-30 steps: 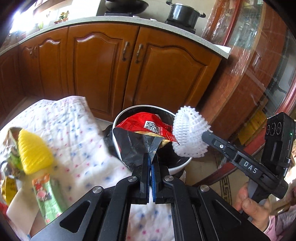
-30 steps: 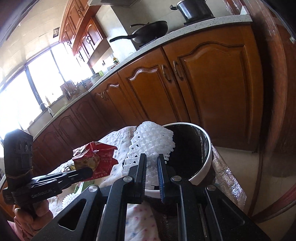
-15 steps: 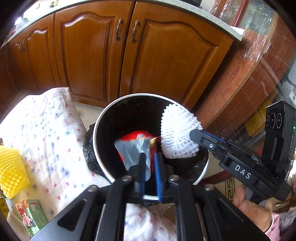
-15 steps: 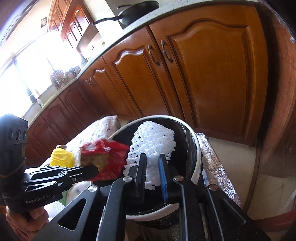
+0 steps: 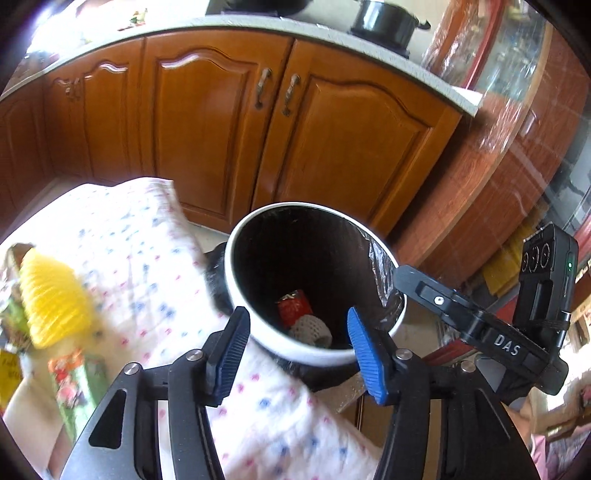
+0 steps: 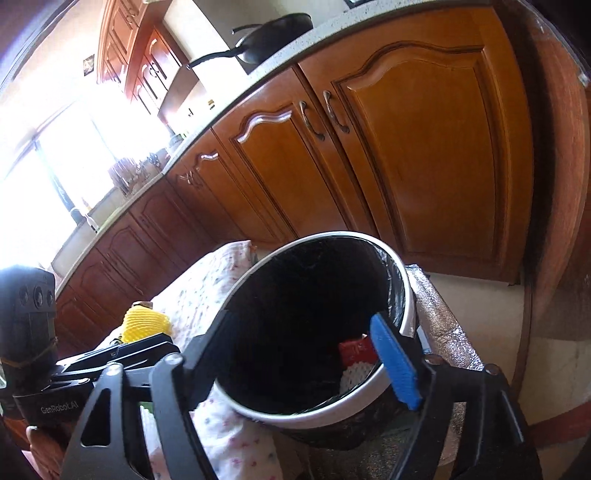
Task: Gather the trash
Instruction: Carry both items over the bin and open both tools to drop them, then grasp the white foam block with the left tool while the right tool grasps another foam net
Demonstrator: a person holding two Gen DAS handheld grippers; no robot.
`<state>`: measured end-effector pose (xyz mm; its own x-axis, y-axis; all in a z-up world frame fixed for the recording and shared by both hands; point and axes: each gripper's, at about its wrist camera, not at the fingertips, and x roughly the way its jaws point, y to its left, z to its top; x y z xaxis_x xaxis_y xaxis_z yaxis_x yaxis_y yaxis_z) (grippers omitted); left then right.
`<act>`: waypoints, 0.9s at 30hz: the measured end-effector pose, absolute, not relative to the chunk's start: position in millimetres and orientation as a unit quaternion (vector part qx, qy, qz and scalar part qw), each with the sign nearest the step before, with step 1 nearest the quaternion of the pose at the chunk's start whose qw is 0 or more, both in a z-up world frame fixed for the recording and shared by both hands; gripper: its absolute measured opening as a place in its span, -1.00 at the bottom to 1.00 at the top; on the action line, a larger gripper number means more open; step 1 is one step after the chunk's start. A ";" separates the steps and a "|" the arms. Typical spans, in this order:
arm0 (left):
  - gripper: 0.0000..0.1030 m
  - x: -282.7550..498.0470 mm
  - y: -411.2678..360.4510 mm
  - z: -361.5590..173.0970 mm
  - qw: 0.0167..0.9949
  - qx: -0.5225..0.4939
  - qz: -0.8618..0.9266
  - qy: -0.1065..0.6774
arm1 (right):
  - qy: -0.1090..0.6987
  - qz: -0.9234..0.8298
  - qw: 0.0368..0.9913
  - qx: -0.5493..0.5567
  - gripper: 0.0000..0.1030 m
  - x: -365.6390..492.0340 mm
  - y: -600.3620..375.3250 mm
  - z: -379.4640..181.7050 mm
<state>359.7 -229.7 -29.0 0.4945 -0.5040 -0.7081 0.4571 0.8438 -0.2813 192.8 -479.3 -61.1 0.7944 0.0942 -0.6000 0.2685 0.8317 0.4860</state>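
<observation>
A white-rimmed trash bin with a black liner stands beside the table. At its bottom lie the red snack wrapper and the white foam net; both also show in the right wrist view, the wrapper above the net. My left gripper is open and empty just over the bin's near rim. My right gripper is open and empty over the bin; it also shows in the left wrist view at the bin's right.
A yellow foam net and a green snack packet lie on the dotted tablecloth at left. Wooden kitchen cabinets stand behind the bin. A dark pot sits on the counter.
Both grippers have opened. The red wrapper and the white foam net have dropped from them to the bottom of the bin.
</observation>
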 end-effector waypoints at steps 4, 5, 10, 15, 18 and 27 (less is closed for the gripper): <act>0.08 334.9 -203.0 -28.8 0.875 -0.041 -0.263 0.405 | 0.302 -0.041 0.905 0.296 0.66 178.4 -463.5 -54.5; 0.09 328.1 -196.4 -28.3 0.877 -0.043 -0.259 0.402 | 0.300 -0.040 0.905 0.300 0.69 174.6 -459.2 -53.5; 0.10 296.9 -166.5 -25.0 0.884 -0.056 -0.242 0.395 | 0.295 -0.029 0.905 0.305 0.73 160.8 -434.4 -48.7; 0.10 266.3 -134.0 -19.0 0.888 -0.066 -0.230 0.392 | 0.299 -0.013 0.901 0.314 0.73 151.3 -408.2 -48.9; 0.11 248.0 -112.5 -15.8 0.893 -0.066 -0.218 0.389 | 0.304 -0.005 0.899 0.315 0.73 145.5 -392.6 -51.1; 0.14 217.6 -62.0 -13.4 0.899 -0.070 -0.182 0.391 | 0.317 0.014 0.896 0.312 0.73 138.7 -351.1 -54.9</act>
<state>217.6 -62.0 -13.4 0.6280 -0.3826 -0.6777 0.2731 0.9238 -0.2685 138.7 -351.1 -54.9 0.7992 0.2227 -0.5583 0.1728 0.8045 0.5683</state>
